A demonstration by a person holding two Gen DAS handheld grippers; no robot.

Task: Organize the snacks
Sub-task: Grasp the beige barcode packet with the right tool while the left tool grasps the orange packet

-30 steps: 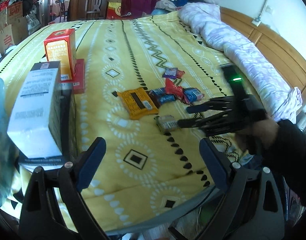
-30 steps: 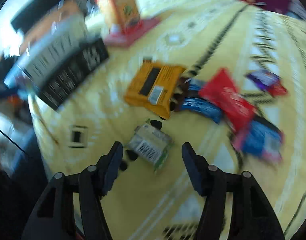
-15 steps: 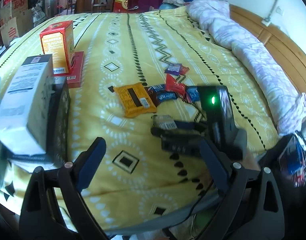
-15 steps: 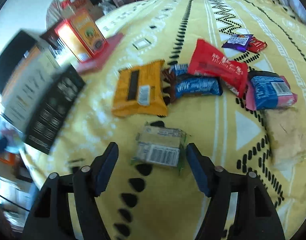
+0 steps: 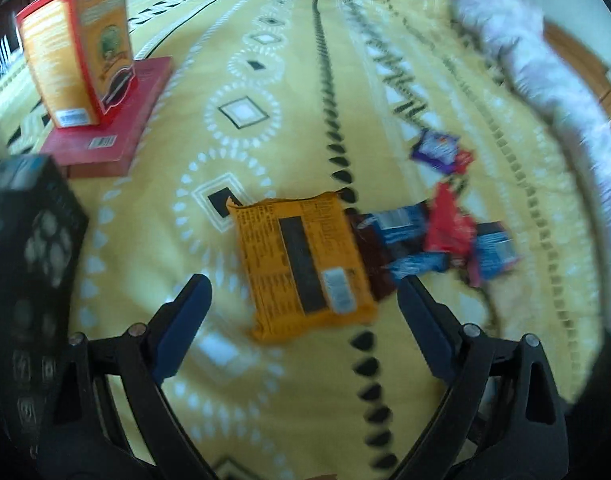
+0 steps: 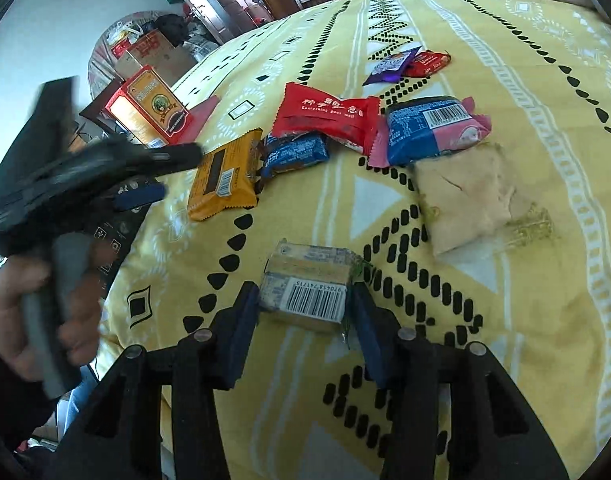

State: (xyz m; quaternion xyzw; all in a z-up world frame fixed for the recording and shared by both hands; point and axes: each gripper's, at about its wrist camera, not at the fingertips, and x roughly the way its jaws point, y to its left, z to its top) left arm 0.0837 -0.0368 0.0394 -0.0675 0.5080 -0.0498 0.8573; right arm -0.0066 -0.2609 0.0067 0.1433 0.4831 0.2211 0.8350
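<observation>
In the right wrist view a small tan snack packet (image 6: 305,284) with a barcode lies on the yellow bedspread (image 6: 525,80). My right gripper (image 6: 303,312) is closing, and its blue pads touch the packet's two sides. In the left wrist view my left gripper (image 5: 301,284) stands wide open just over the near end of an orange snack packet (image 5: 301,256), with its pads clear of the packet. The right wrist view also shows that left gripper (image 6: 161,176), held by a hand (image 6: 45,292), beside the orange snack packet (image 6: 223,178).
Red (image 6: 325,114), blue (image 6: 295,154), blue-and-pink (image 6: 425,128), purple (image 6: 391,65) and pale (image 6: 465,196) packets lie behind the orange one. An orange-red box (image 5: 77,44) stands on a flat red box (image 5: 105,136) at far left. A black box (image 5: 33,240) is close left. A quilt (image 5: 545,80) lies along the right.
My left gripper dropped forward over the orange packet. My right gripper came down around the tan packet and its jaws narrowed onto it.
</observation>
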